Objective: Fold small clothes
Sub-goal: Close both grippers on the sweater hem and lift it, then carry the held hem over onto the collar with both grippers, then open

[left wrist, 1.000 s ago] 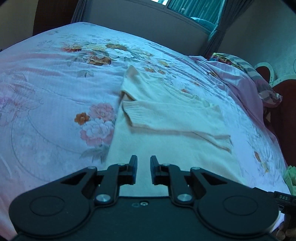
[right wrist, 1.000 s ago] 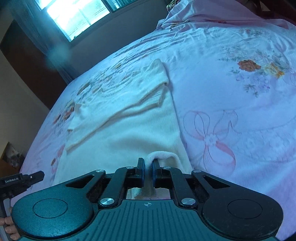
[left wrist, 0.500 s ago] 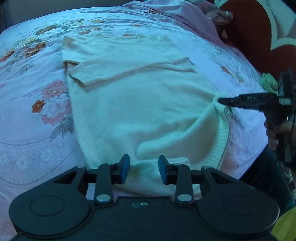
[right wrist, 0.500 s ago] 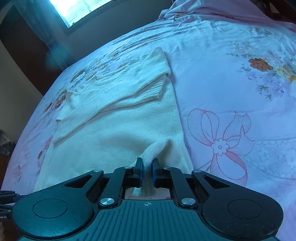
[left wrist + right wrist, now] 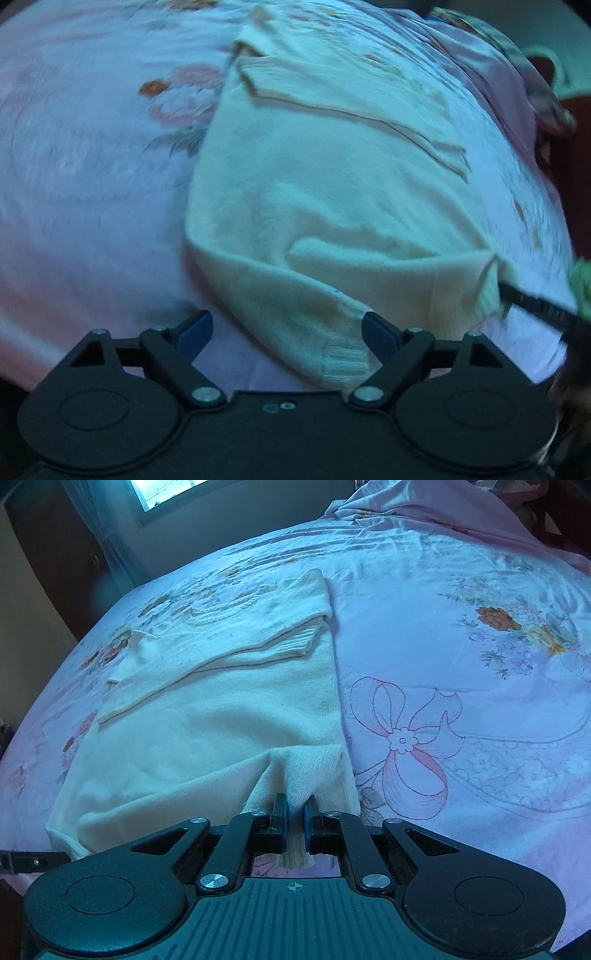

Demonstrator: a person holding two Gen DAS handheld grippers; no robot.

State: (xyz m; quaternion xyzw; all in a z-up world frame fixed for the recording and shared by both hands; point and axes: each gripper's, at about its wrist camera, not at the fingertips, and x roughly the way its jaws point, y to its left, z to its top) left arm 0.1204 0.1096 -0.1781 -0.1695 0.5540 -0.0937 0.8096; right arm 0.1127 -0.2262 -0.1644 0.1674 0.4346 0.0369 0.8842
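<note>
A cream knit sweater [image 5: 221,701] lies flat on the floral bed sheet [image 5: 461,627], sleeves folded across its chest. My right gripper [image 5: 294,814] is shut on the sweater's bottom hem at its right corner, and the cloth bunches up there. In the left wrist view the sweater [image 5: 332,177] fills the middle, and its other hem corner [image 5: 332,350] lies between the wide-open fingers of my left gripper [image 5: 286,330]. The right gripper's tip [image 5: 532,301] shows at the far hem corner. The left gripper's tip [image 5: 33,860] shows at the left edge of the right wrist view.
A rumpled pink blanket [image 5: 424,513] lies at the head of the bed. A window [image 5: 166,491] and dark curtain are beyond the bed. A green cloth [image 5: 580,284] shows at the right edge of the left wrist view.
My left gripper has opened wide and moved down onto the near hem corner. My right gripper has stayed shut on the hem, with the cloth pulled up a little more.
</note>
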